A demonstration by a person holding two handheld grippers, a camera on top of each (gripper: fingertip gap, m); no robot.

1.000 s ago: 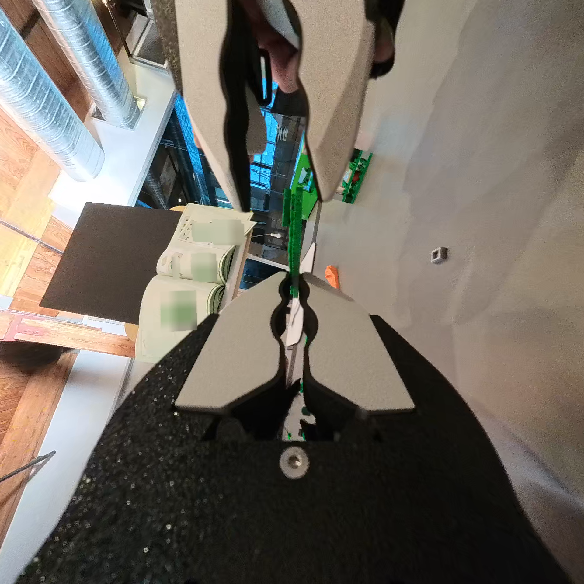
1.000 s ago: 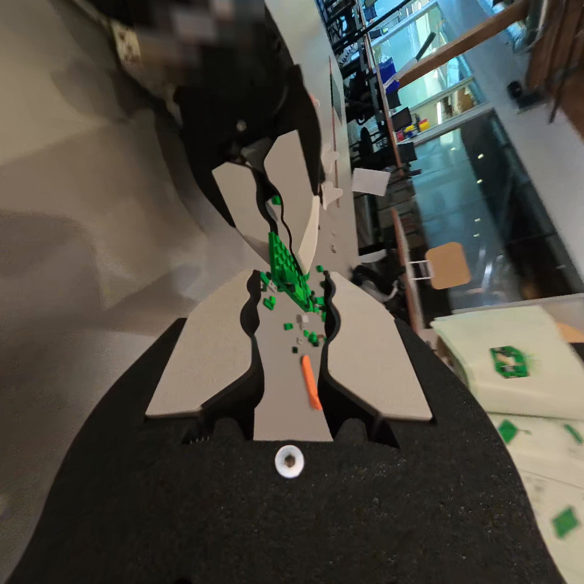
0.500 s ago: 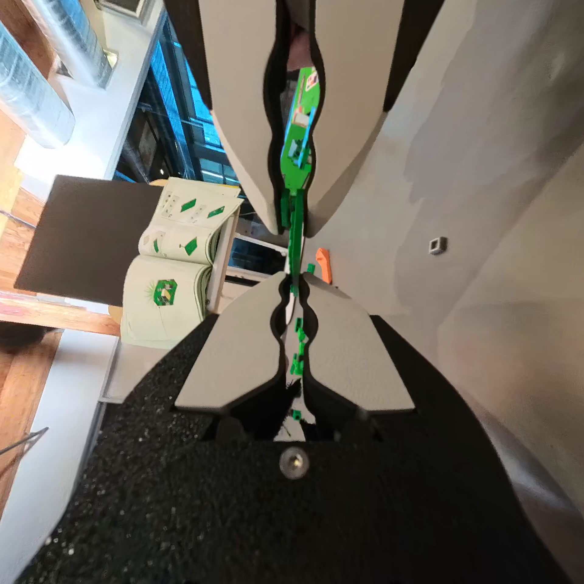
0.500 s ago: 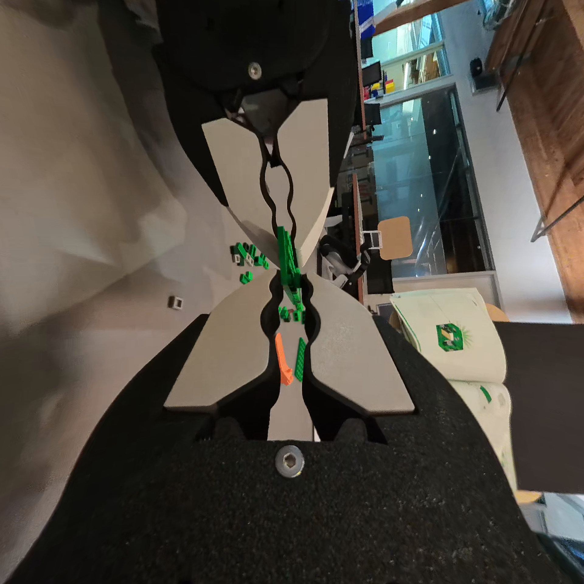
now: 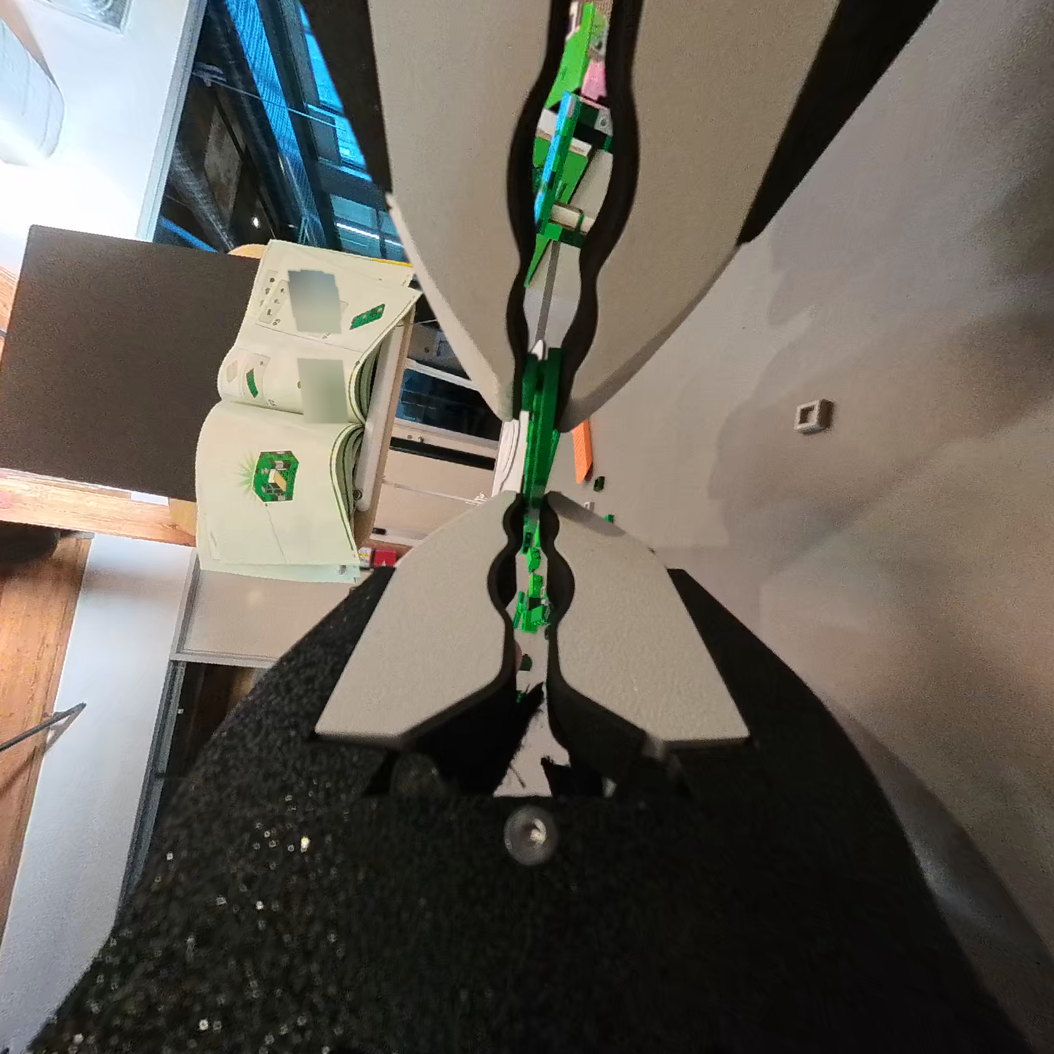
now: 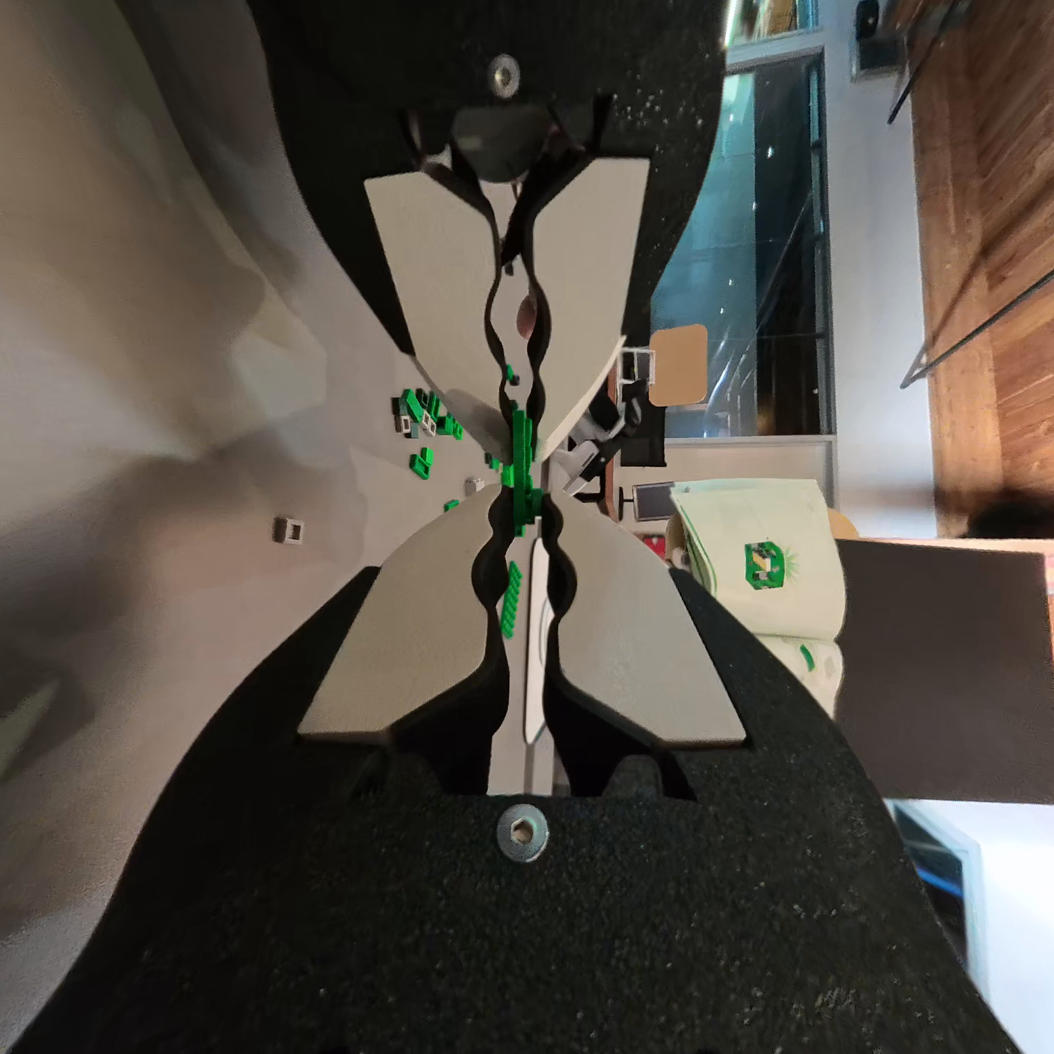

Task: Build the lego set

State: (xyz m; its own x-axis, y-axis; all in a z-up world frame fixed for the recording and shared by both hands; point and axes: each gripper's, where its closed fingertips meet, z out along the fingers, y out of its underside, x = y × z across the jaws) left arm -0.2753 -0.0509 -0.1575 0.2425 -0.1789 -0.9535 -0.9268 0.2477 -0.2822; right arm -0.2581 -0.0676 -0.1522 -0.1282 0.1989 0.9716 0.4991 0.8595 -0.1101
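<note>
A thin green lego plate assembly (image 5: 536,450) is held edge-on above the grey table (image 5: 855,513). My left gripper (image 5: 533,505) is shut on its near end. My right gripper (image 5: 536,408) comes in from the top of the left wrist view, tip to tip with the left one, and is shut on the other end. In the right wrist view the same plate (image 6: 520,456) sits between my right gripper (image 6: 522,502) and the left gripper (image 6: 522,442) facing it. Loose green bricks (image 6: 428,419) lie on the table beside the plate.
An open instruction booklet (image 5: 285,456) stands against a black board (image 5: 114,353) at the table's edge. On the table lie a small grey brick (image 5: 813,416), an orange piece (image 5: 582,453), a long green plate (image 6: 510,599) and a white piece (image 6: 536,639).
My right gripper was open and apart from the plate. It has come in and closed on the plate's free end. Both grippers have drawn close, tip to tip.
</note>
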